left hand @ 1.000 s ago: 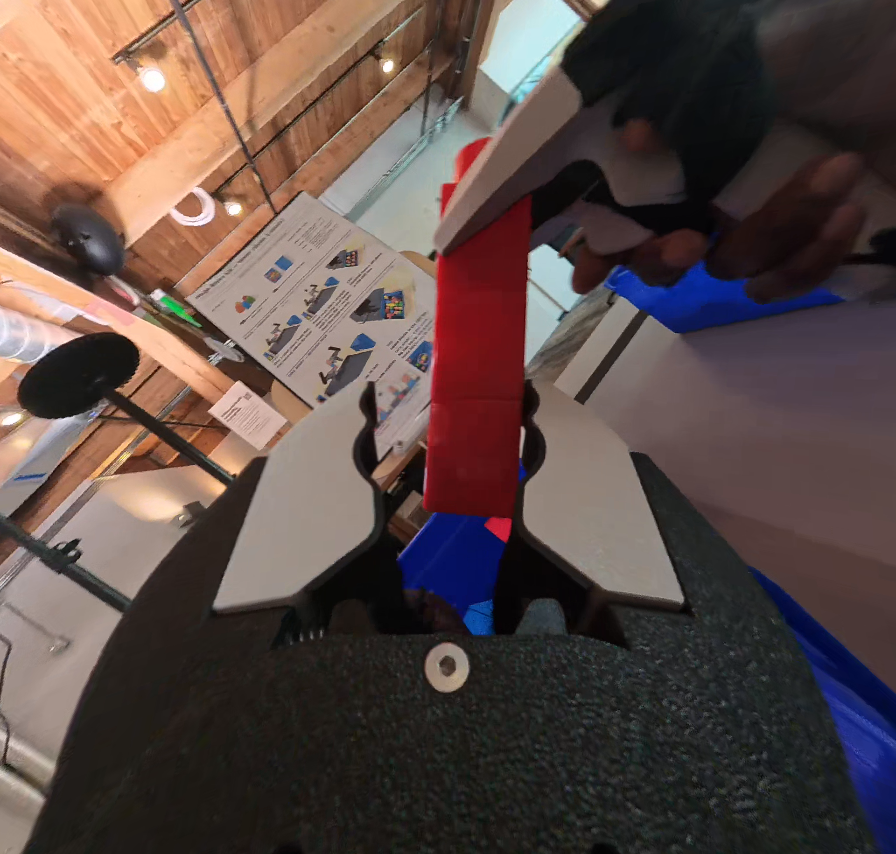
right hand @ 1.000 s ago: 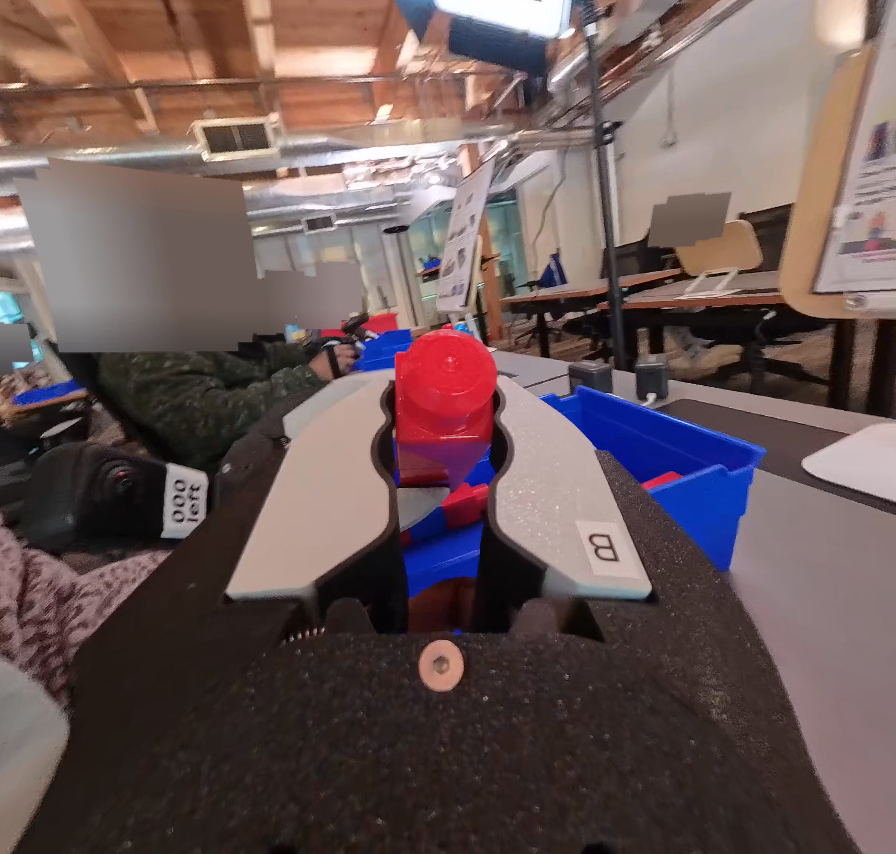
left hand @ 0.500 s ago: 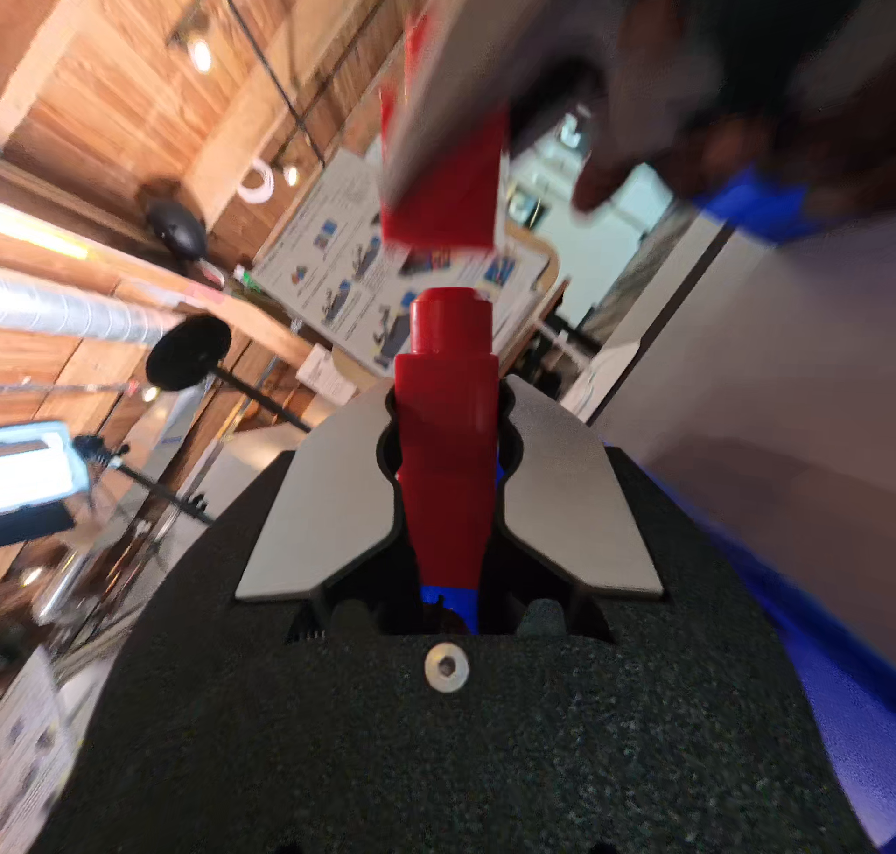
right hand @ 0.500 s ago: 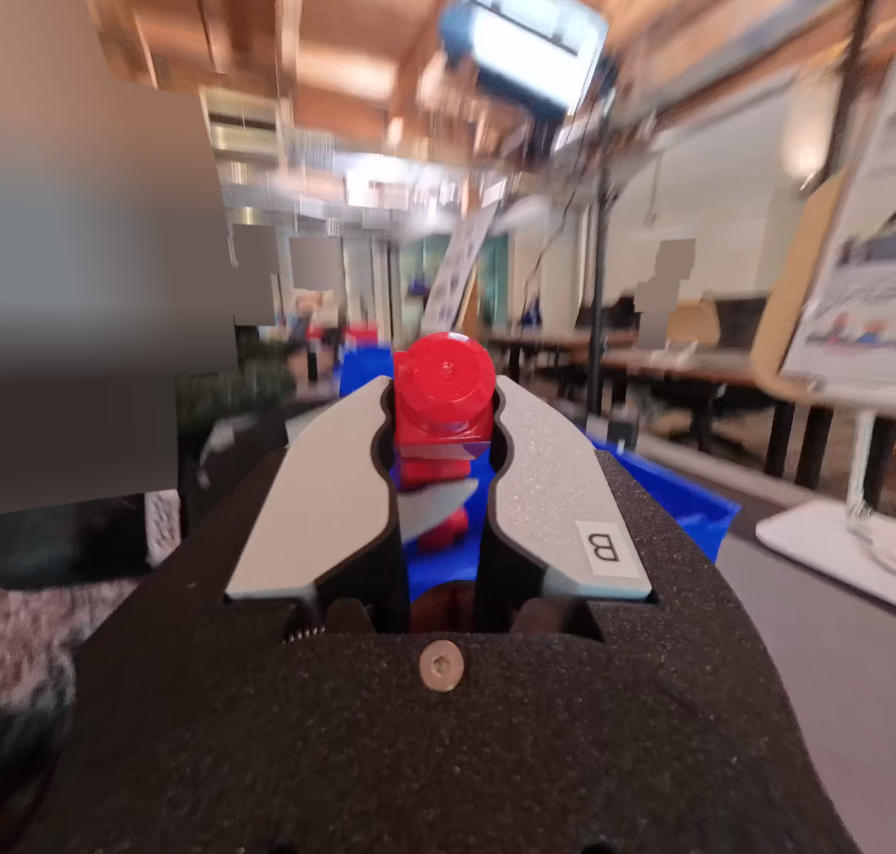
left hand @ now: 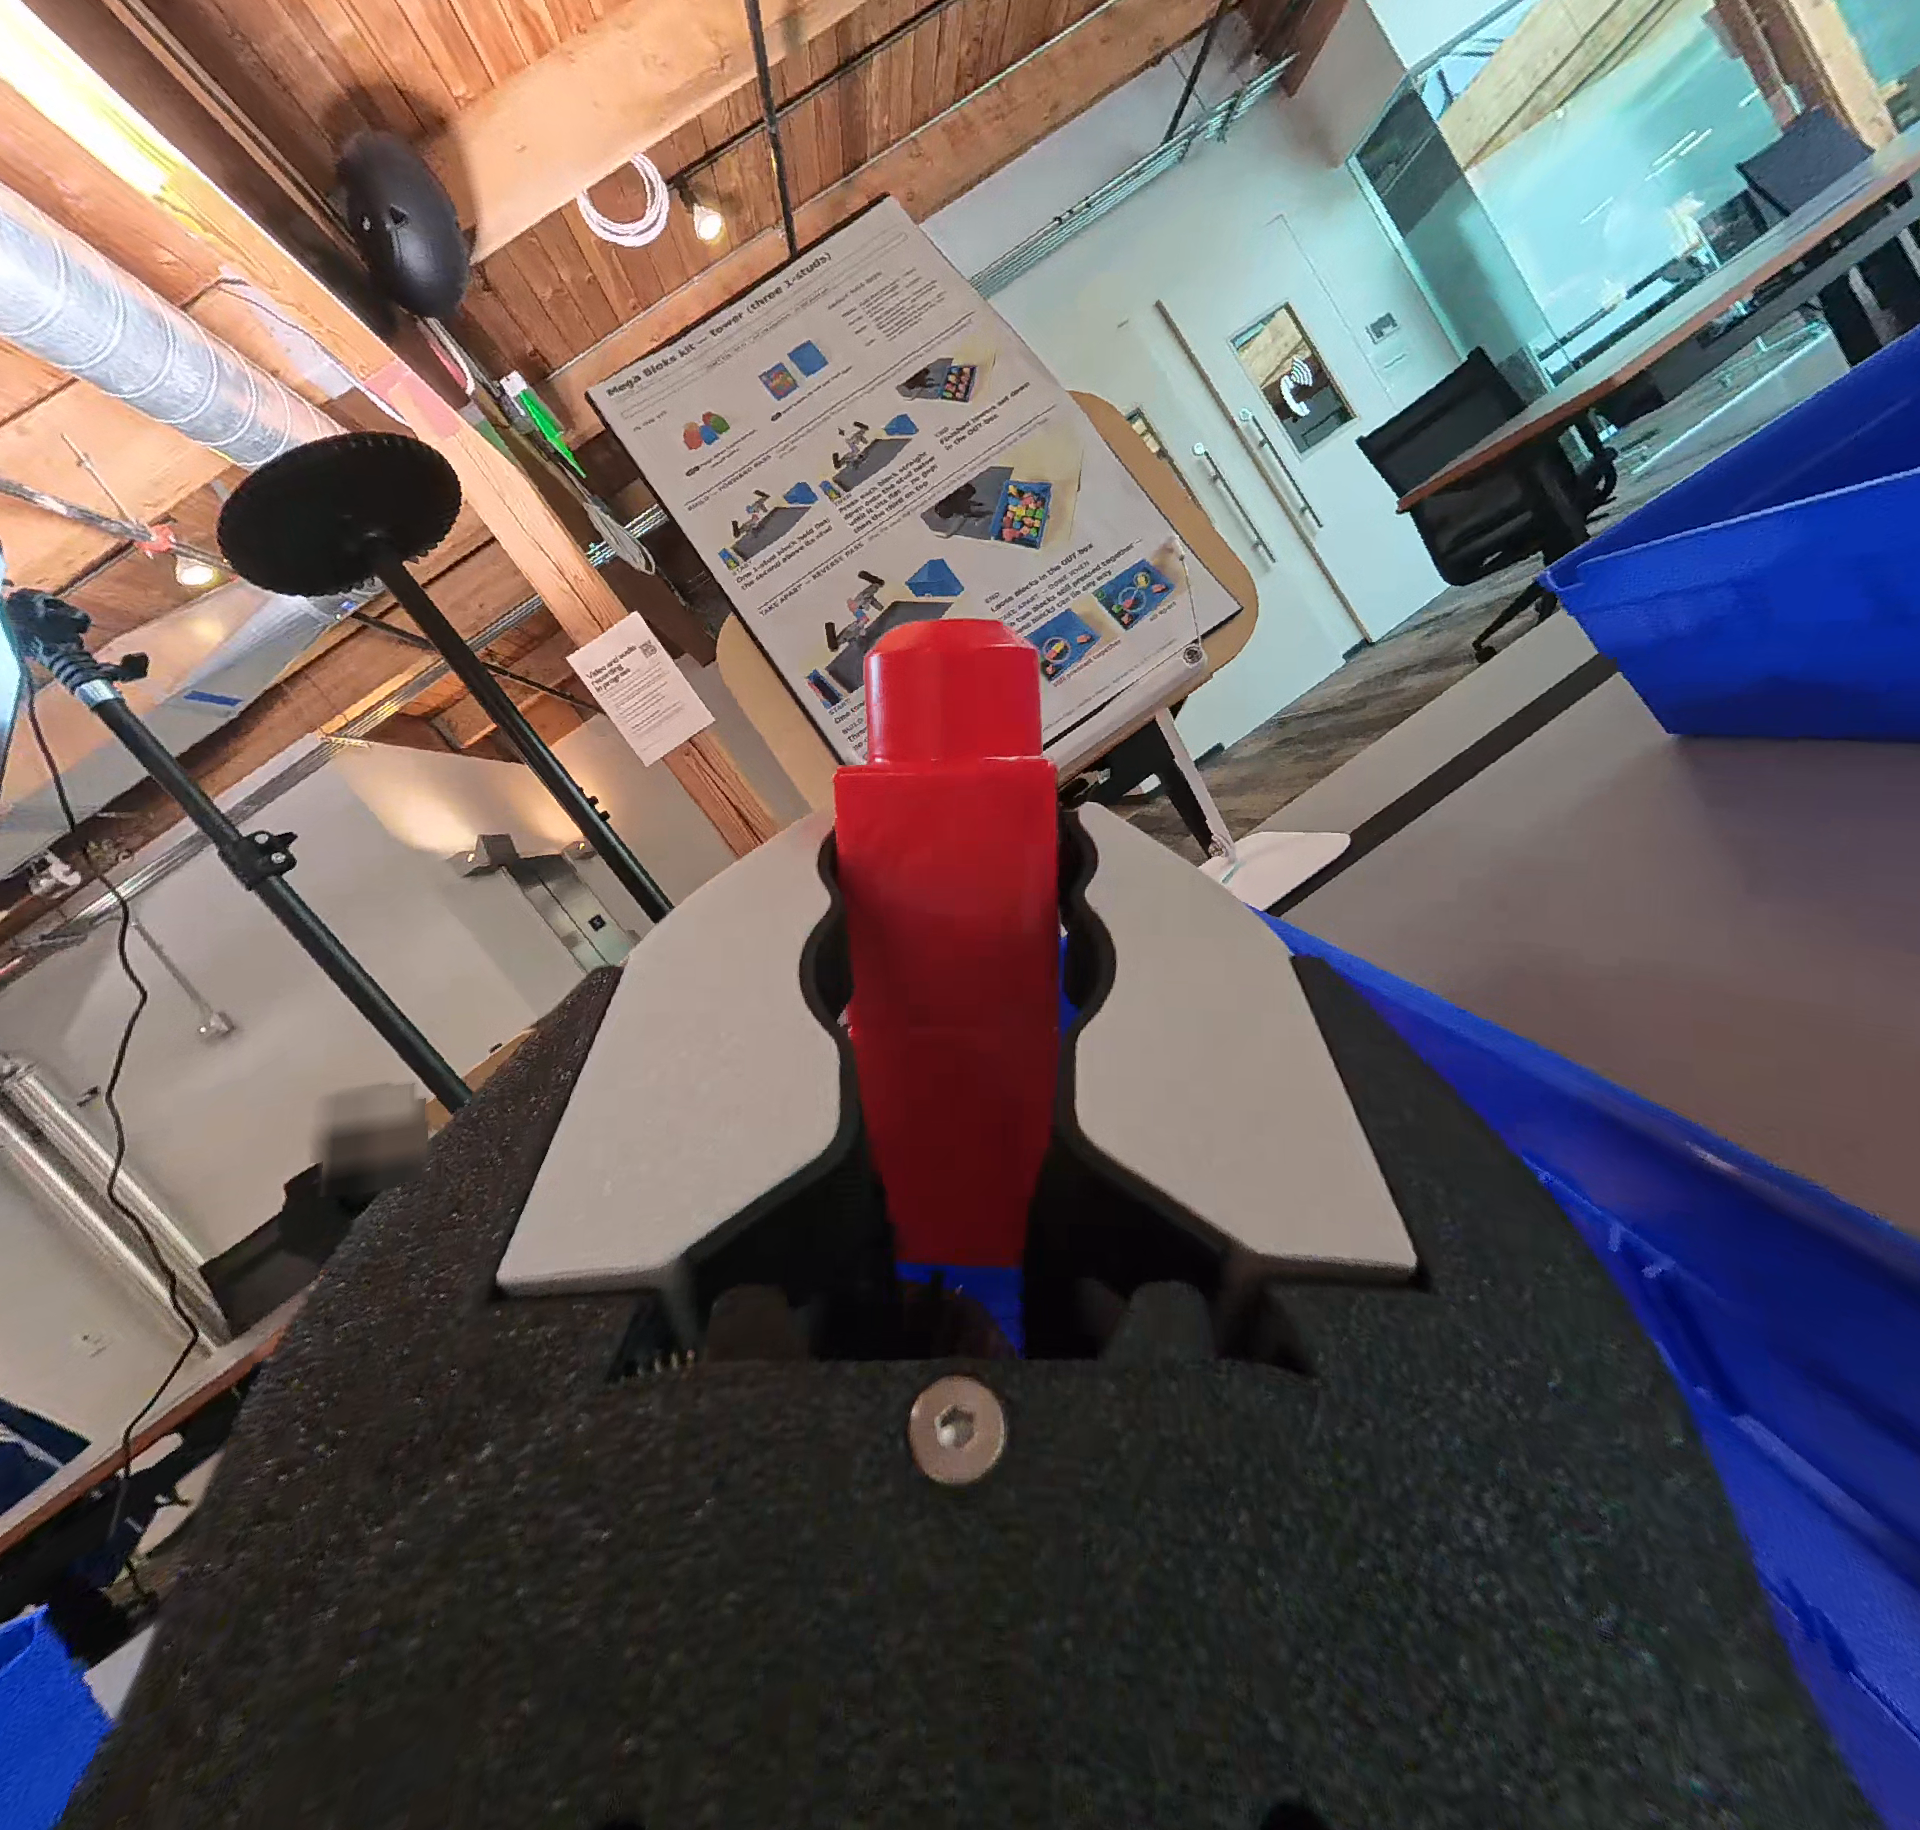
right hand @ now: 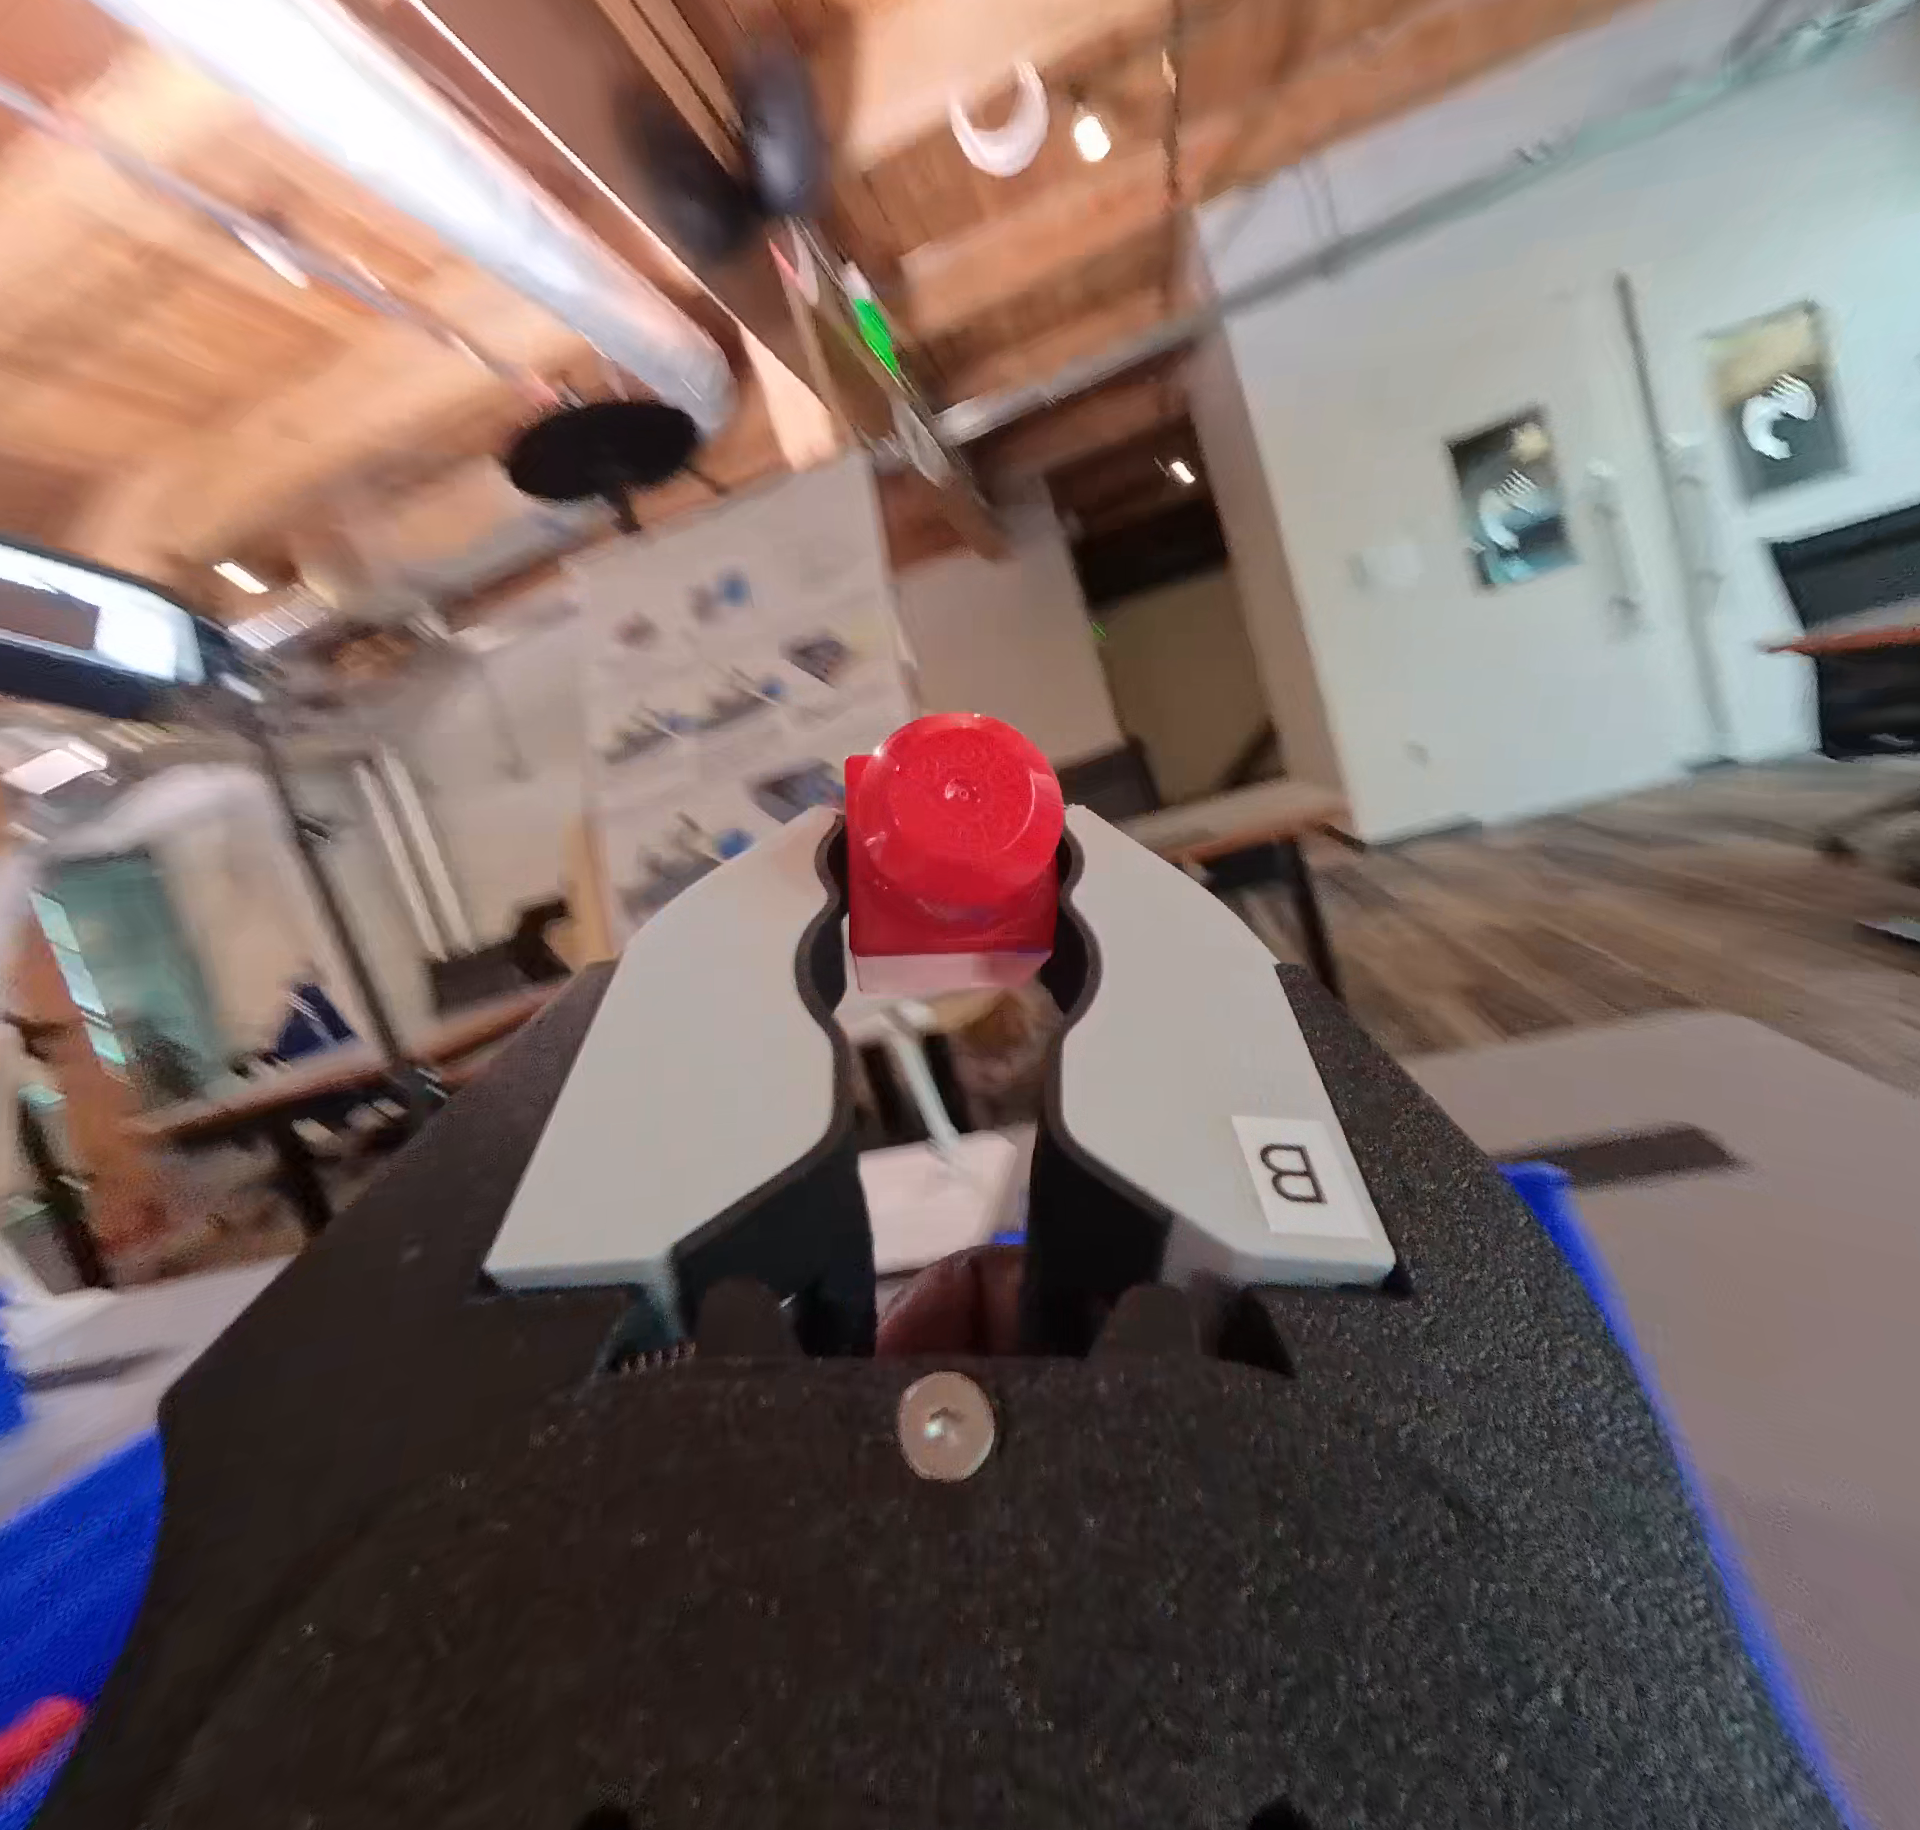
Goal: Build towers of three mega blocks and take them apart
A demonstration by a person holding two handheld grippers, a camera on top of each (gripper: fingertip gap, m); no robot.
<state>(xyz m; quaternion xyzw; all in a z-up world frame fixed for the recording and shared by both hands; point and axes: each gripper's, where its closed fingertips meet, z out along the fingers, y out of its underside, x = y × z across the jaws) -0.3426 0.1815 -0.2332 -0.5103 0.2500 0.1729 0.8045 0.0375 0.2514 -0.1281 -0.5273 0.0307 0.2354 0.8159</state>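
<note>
My left gripper (left hand: pixel 948 907) is shut on a red mega block stack (left hand: pixel 951 928). The stack runs lengthwise between the fingers, its round stud pointing forward past the fingertips, and a blue piece shows at its near end. My right gripper (right hand: pixel 951 881) is shut on a single red mega block (right hand: pixel 951 850), held at the fingertips with its stud facing the camera. Neither gripper shows in the other's view. The right wrist view is motion-blurred.
A blue bin (left hand: pixel 1766 617) stands on the grey table (left hand: pixel 1610 897) to the right, and another blue bin wall (left hand: pixel 1662 1365) runs beside my left gripper. An instruction board (left hand: pixel 914 492) and a black light stand (left hand: pixel 436 658) stand beyond the table. Blue bin edges (right hand: pixel 62 1572) show low in the right wrist view. One gripper's finger ends stand about 40 cm off the other's.
The red tower has come apart: my right gripper pulled one red block off and swung away out of the left view. Both grippers have tilted and turned toward the board.
</note>
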